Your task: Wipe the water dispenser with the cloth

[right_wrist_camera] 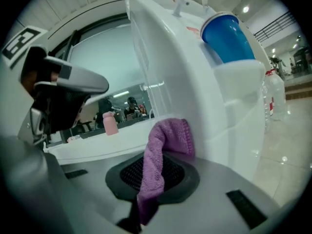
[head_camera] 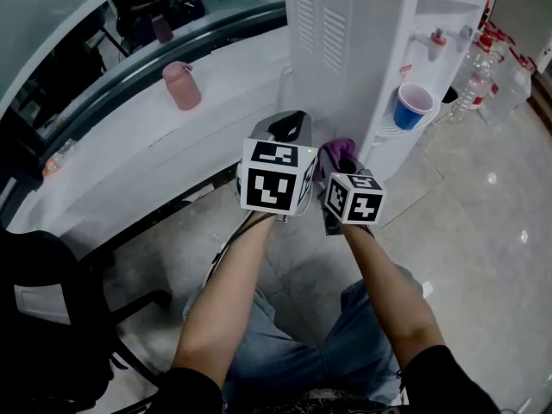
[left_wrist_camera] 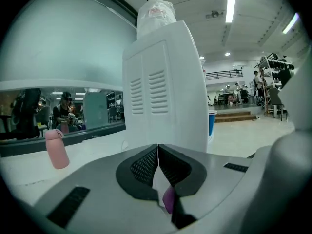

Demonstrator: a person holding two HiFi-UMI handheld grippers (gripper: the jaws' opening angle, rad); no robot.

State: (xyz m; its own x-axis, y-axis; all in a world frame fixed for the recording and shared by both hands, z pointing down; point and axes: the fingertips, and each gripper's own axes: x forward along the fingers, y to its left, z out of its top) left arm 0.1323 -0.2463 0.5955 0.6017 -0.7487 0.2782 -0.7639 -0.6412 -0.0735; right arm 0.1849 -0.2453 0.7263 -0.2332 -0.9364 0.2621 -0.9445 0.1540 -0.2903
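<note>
- The cloth (right_wrist_camera: 165, 152) is purple and loosely knit. It is pinched low down in the right tool (right_wrist_camera: 152, 175), and its free end flops over at the top, right by the side wall of the water dispenser (right_wrist_camera: 185, 62). The right gripper view is too distorted to tell whether it touches the wall.
- Handling: it looks soft, light and limp, so it will fold rather than push. A grip near the bunched middle would leave a pad of fabric to press flat on the panel.
- The right tool is clamped on the cloth. The left tool (left_wrist_camera: 158, 164) has its pads together and seems to hold nothing — the purple sliver low in its gap is probably the cloth beyond it.
- The dispenser is tall, white and smooth, with vent slots on its side. A blue cup (head_camera: 414, 103) sits in its front bay.
- A long white surface (head_camera: 129, 158) runs to the left and carries a pink bottle (head_camera: 182, 85).
- Clear water bottles (head_camera: 485, 80) stand on the glossy tiled floor (head_camera: 483, 231) — an open hall lies behind.
</note>
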